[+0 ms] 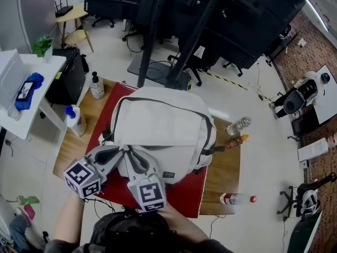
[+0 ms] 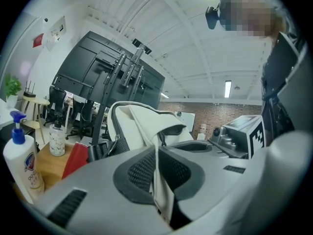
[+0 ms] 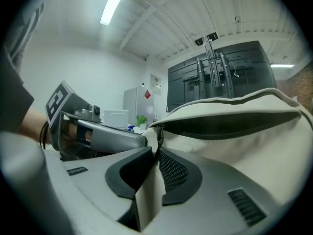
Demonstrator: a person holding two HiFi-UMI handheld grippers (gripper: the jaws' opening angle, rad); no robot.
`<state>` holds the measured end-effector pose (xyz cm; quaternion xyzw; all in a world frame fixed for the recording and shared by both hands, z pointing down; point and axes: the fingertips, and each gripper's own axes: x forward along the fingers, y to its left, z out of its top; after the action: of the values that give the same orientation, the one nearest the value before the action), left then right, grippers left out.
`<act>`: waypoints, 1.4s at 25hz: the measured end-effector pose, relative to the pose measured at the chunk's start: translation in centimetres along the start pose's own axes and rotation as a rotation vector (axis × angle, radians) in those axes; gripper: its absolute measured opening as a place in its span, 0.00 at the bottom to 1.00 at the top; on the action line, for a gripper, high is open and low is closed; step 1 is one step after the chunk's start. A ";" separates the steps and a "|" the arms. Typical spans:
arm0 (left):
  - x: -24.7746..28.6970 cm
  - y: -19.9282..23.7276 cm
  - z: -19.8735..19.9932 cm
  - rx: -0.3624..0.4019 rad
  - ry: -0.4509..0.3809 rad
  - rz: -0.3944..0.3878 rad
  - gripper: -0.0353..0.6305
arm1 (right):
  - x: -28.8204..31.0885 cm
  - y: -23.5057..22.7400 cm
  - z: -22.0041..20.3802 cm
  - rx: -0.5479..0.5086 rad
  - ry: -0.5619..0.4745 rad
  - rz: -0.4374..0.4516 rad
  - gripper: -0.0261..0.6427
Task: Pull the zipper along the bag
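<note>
Bag first: the off-white fabric bag (image 1: 163, 123) lies on a red mat (image 1: 184, 196) in the middle of the wooden worktop (image 1: 226, 167). I see its dark zipper opening (image 3: 230, 126) gaping along the upper side. My left gripper (image 2: 157, 155) is clamped on a fold of the bag's pale cloth at the near edge. My right gripper (image 3: 155, 155) sits just beside it, jaws pinched on another strip of that cloth. The small dark zipper pull (image 3: 158, 131) hangs right at its jaw tips. A white pump bottle with a blue head (image 1: 75, 119) stands at the worktop's left edge.
</note>
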<state>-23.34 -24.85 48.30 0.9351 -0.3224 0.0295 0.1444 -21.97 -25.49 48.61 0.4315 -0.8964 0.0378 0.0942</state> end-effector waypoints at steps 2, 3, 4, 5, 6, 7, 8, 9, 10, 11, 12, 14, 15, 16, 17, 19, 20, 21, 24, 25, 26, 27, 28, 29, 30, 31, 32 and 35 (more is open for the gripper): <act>0.0 -0.1 0.0 0.006 0.004 0.001 0.12 | -0.3 0.0 0.2 0.042 -0.012 0.041 0.15; -0.1 0.0 0.0 0.010 0.006 0.004 0.12 | -0.5 -0.1 0.3 0.062 -0.020 0.058 0.15; -0.1 0.1 -0.1 0.013 0.006 0.010 0.12 | -0.8 -0.4 0.3 0.074 -0.027 0.068 0.15; -0.1 0.2 -0.2 0.014 0.006 0.020 0.12 | -1.1 -0.7 0.2 0.075 -0.031 0.071 0.15; -0.1 0.3 -0.3 0.014 0.006 0.033 0.12 | -1.4 -1.0 0.2 0.069 -0.035 0.072 0.15; 0.0 0.3 -0.3 0.014 0.008 0.050 0.12 | -1.8 -1.2 0.5 0.059 -0.037 0.078 0.15; 0.1 0.3 -0.3 0.015 0.012 0.070 0.12 | -2.2 -1.3 0.8 0.048 -0.039 0.092 0.14; 0.2 0.3 -0.2 0.020 0.019 0.091 0.13 | -2.6 -1.2 1.1 0.034 -0.039 0.110 0.14; 0.3 0.2 -0.1 0.026 0.025 0.110 0.13 | -3.0 -1.1 1.3 0.016 -0.038 0.128 0.14; 0.4 0.1 0.0 0.030 0.028 0.125 0.13 | -3.3 -1.1 1.5 -0.006 -0.039 0.139 0.14; 0.4 0.1 -0.1 0.030 0.027 0.135 0.13 | -3.5 -1.1 1.7 -0.032 -0.042 0.145 0.14; 0.4 0.0 -0.1 0.016 0.020 0.148 0.13 | -3.8 -1.2 1.8 -0.080 -0.045 0.148 0.14; 0.4 -0.1 -0.1 0.010 0.015 0.152 0.13 | -3.9 -1.4 1.9 -0.101 -0.043 0.150 0.14; 0.3 -0.3 0.0 0.008 0.011 0.157 0.13 | -4.1 -1.5 1.9 -0.117 -0.038 0.153 0.14; 0.3 -0.5 0.1 0.007 0.008 0.161 0.12 | -4.3 -1.7 2.0 -0.128 -0.033 0.157 0.14; 0.1 -0.9 0.4 0.004 0.002 0.167 0.12 | -4.6 -2.0 2.3 -0.148 -0.032 0.164 0.14; 0.0 -1.0 0.6 0.002 -0.002 0.168 0.12 | -4.8 -2.2 2.4 -0.163 -0.032 0.167 0.14; -0.1 -1.2 0.7 -0.001 -0.007 0.167 0.12 | -4.9 -2.3 2.5 -0.183 -0.033 0.168 0.14; -0.3 -1.5 0.7 -0.004 -0.018 0.161 0.12 | -5.4 -2.6 2.7 -0.252 -0.031 0.170 0.14; -0.3 -1.7 0.7 -0.002 -0.018 0.160 0.12 | -5.4 -2.7 2.8 -0.266 -0.032 0.171 0.14; -0.4 -1.8 0.8 0.001 -0.018 0.160 0.12 | -5.5 -2.8 2.8 -0.272 -0.035 0.172 0.14; -0.4 -1.9 0.8 0.004 -0.015 0.159 0.12 | -5.5 -3.0 2.8 -0.269 -0.039 0.171 0.14; -0.3 -2.0 0.9 0.009 -0.012 0.160 0.12 | -5.4 -3.4 2.8 -0.260 -0.043 0.167 0.14; -0.3 -1.9 0.9 0.013 -0.010 0.161 0.12 | -5.4 -3.8 2.8 -0.246 -0.046 0.159 0.14; -0.2 -1.9 0.9 0.015 -0.007 0.163 0.12 | -5.4 -4.4 2.9 -0.232 -0.050 0.149 0.14; -0.2 -1.8 0.8 0.014 -0.007 0.162 0.12 | -5.5 -4.9 2.9 -0.221 -0.052 0.142 0.14; -0.2 -1.8 0.7 0.012 -0.007 0.160 0.12 | -5.7 -5.3 3.0 -0.220 -0.051 0.139 0.14; 0.1 -2.0 0.6 0.016 -0.002 0.157 0.12 | -6.1 -5.7 2.8 -0.264 -0.033 0.143 0.14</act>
<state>-22.09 -23.58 47.23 0.9081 -0.3946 0.0427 0.1338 -14.17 -24.81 44.54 0.3509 -0.9235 -0.0809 0.1324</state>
